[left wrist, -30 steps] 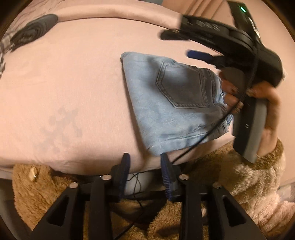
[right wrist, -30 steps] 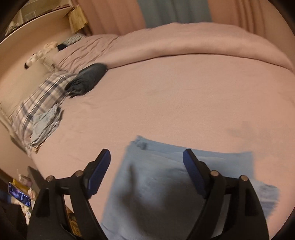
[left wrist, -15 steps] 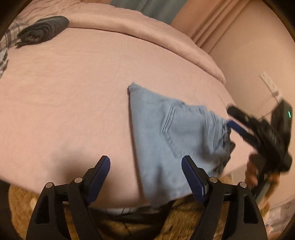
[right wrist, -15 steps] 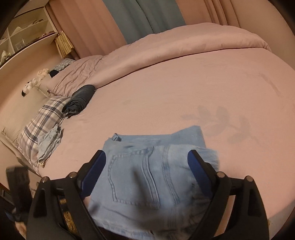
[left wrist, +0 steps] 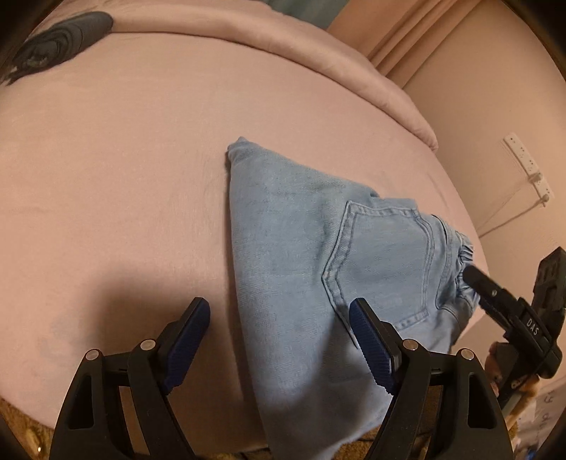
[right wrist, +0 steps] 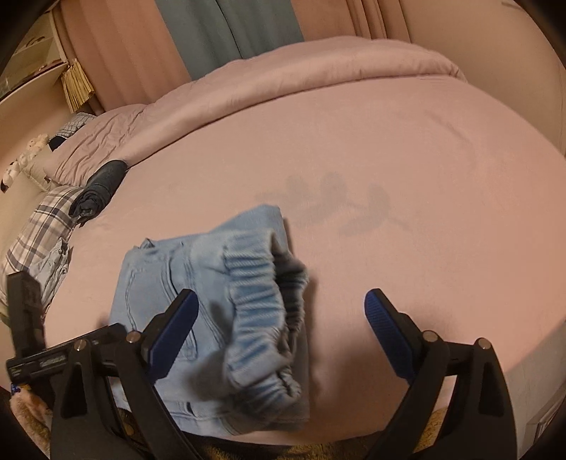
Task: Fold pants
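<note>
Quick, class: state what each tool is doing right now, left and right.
Left tool: open, holding nothing; jaws just opened above the folded jeans.
Right tool: open, holding nothing, over the jeans' waistband.

A home bedroom: pink-sheeted bed [right wrist: 353, 141], rumpled pillow [right wrist: 92, 141], plaid pillow [right wrist: 46, 219], long curtains [right wrist: 226, 32].

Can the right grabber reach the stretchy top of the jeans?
Probably yes. The right gripper is open, and the jeans' waistband lies just ahead between its fingers, nothing blocking it on the bed.
</note>
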Motion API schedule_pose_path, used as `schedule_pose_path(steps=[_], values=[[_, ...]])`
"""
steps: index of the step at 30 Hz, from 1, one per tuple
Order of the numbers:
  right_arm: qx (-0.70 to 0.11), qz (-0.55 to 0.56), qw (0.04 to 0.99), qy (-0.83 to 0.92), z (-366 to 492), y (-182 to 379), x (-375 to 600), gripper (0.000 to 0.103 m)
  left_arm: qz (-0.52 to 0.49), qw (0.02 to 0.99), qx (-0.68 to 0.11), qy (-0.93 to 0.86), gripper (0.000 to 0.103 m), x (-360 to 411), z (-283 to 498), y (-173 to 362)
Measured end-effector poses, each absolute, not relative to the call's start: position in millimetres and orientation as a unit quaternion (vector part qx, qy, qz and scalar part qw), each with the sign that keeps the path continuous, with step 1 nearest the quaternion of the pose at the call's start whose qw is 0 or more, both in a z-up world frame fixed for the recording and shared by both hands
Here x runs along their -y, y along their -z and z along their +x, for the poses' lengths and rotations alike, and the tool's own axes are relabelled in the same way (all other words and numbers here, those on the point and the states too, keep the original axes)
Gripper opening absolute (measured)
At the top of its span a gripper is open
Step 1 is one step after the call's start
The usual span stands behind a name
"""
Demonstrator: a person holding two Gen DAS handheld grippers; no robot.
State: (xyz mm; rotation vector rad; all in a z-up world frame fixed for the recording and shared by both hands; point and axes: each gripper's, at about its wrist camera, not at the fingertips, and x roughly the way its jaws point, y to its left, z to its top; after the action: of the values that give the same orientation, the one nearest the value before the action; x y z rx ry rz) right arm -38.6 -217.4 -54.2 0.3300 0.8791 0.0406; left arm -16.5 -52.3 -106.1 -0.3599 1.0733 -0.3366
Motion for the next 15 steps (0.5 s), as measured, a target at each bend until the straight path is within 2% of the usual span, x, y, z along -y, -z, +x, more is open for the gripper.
schedule_pose_path(steps=[15], values=[[-0.470, 0.197, 0.857, -0.078, -35.8, 88.6, 208.9, 0.096, -0.148, 0.820, -0.509, 0.214, 0.080, 83.8, 9.5, 109.7]])
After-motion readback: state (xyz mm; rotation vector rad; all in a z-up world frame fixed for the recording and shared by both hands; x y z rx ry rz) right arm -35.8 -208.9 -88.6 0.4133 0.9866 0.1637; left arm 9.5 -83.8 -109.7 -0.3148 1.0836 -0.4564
